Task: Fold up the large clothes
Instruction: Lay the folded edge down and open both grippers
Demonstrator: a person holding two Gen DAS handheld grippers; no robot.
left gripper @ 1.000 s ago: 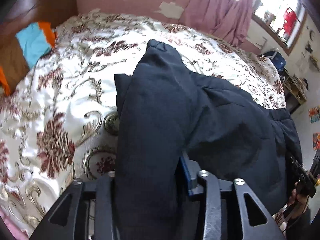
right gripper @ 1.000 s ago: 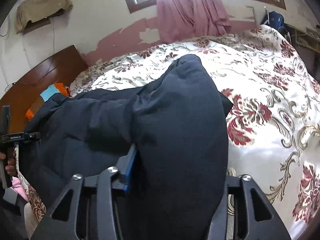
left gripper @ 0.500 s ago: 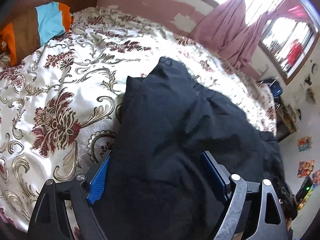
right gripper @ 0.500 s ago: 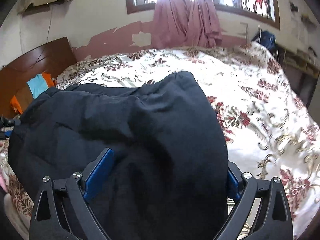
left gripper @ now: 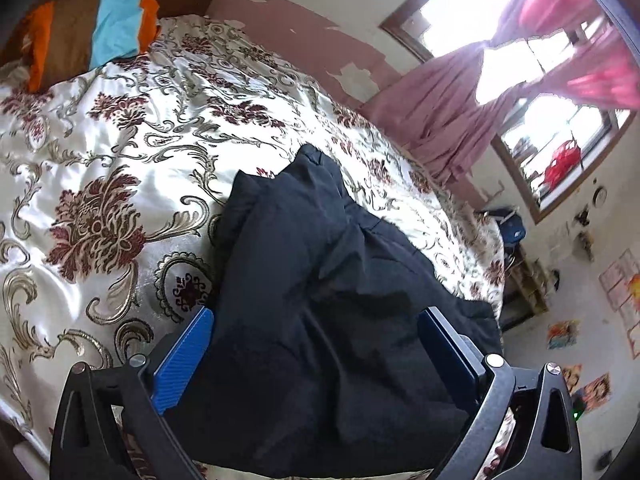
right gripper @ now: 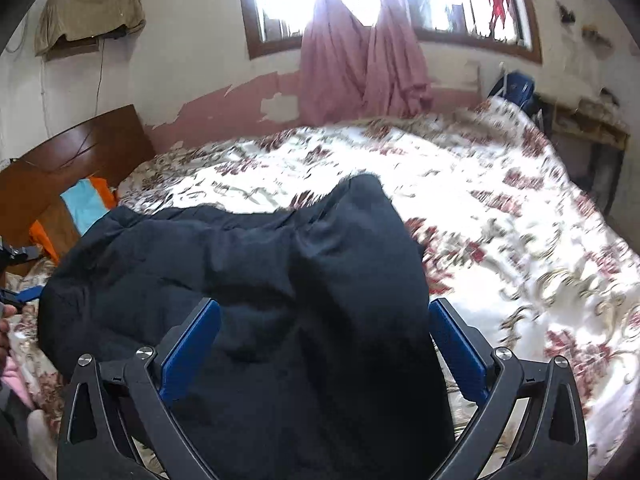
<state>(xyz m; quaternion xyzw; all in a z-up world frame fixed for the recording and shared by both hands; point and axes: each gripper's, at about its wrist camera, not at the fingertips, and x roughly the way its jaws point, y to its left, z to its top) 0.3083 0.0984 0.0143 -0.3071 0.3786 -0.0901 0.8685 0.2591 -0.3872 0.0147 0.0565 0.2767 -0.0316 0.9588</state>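
Note:
A dark navy padded garment (left gripper: 328, 288) lies bunched on the floral bedspread (left gripper: 120, 152), near the bed's near edge. It also fills the middle of the right wrist view (right gripper: 280, 280). My left gripper (left gripper: 316, 320) is open, its blue pads (left gripper: 188, 356) wide apart with the garment's edge lying between them. My right gripper (right gripper: 324, 312) is open too, its blue pads (right gripper: 188, 348) spread on either side of the garment's other end. The left gripper's tip shows at the far left of the right wrist view (right gripper: 20, 294).
A wooden headboard (right gripper: 72, 160) and an orange, brown and blue pillow (left gripper: 92, 32) are at the bed's head. Pink curtains (right gripper: 360, 68) hang at the window beyond the bed. A shelf (left gripper: 524, 280) and a blue bag (left gripper: 508, 228) stand past the foot.
Both grippers were shut on the garment a second ago and have opened wide. The garment has dropped onto the bed, and both cameras have tilted up.

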